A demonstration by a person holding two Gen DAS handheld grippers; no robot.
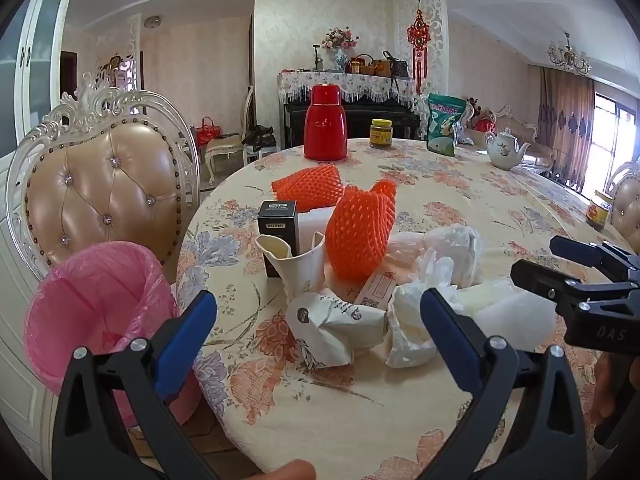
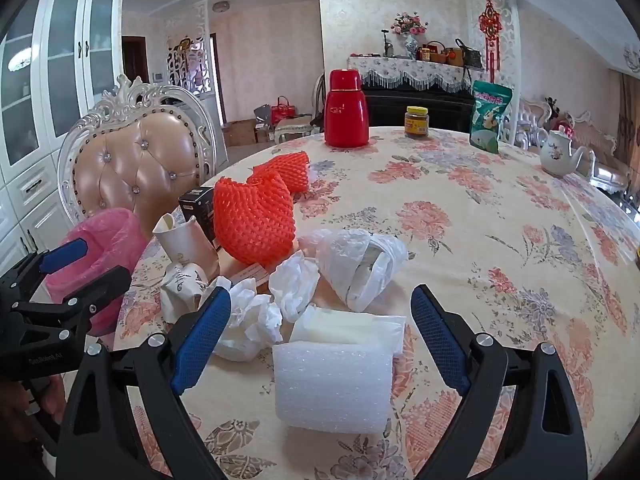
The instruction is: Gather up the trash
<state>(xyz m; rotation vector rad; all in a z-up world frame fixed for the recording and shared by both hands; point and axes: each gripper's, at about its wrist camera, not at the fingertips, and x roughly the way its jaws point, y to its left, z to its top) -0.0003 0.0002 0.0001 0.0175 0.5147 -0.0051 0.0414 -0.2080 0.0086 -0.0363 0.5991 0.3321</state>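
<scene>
Trash lies in a heap on the floral table: an orange foam fruit net [image 1: 360, 232] [image 2: 254, 220], a second orange net [image 1: 308, 186] behind it, a torn paper cup [image 1: 298, 264], a crumpled printed paper [image 1: 340, 328], white tissues [image 2: 256, 316], a thin plastic bag [image 2: 360, 264] and a white foam block [image 2: 334, 384]. A bin with a pink liner [image 1: 96, 304] [image 2: 104, 248] stands beside the table at the left. My left gripper [image 1: 318, 320] is open above the crumpled paper. My right gripper [image 2: 320, 320] is open over the foam block, touching nothing.
A red thermos [image 1: 325, 122], a jar [image 1: 380, 133], a green snack bag [image 1: 444, 124] and a teapot [image 1: 506, 148] stand at the table's far side. A black box [image 1: 278, 220] stands behind the cup. A padded chair [image 1: 108, 184] is behind the bin.
</scene>
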